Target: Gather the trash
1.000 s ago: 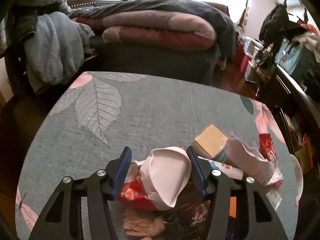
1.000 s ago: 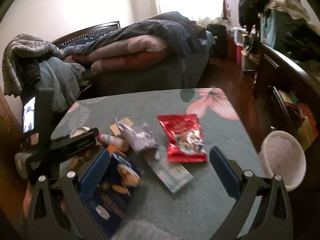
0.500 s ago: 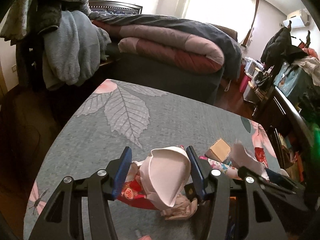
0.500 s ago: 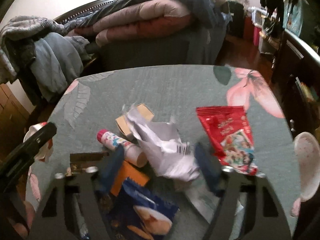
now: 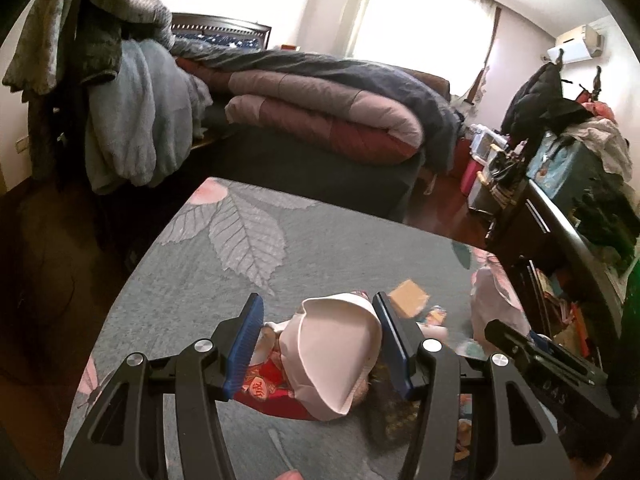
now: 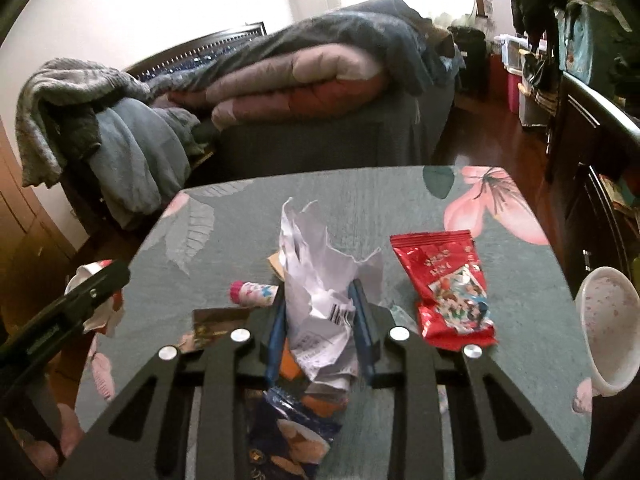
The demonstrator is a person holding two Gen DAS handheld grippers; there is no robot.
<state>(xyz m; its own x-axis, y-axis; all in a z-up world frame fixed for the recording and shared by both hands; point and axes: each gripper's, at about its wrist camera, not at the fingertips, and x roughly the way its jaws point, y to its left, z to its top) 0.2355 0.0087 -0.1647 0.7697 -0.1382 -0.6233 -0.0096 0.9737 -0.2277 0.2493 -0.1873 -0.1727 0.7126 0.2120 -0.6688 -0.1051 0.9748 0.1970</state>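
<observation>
My left gripper [image 5: 318, 346] is clamped on a crushed paper cup [image 5: 336, 354], white inside with a red printed wall, held above the near part of the table [image 5: 352, 248]. My right gripper [image 6: 320, 330] is pinched tight on a crumpled white paper [image 6: 320, 280] with a barcode label, held upright over the middle of the table.

Clutter relative to the crumpled white paper — a red snack bag [image 6: 444, 284] lies flat just to its right; a small tube with a pink cap [image 6: 254, 294] lies just to its left; a tan cardboard box [image 5: 409, 298] sits behind it, mostly hidden in the right wrist view. Below it, close to my fingers, a blue snack packet [image 6: 292, 428] and something orange, partly covered. A pale plastic bowl [image 6: 608, 324] stands well to the right, off the table edge. Beyond the table — a bed [image 6: 312, 92] with folded quilts.
</observation>
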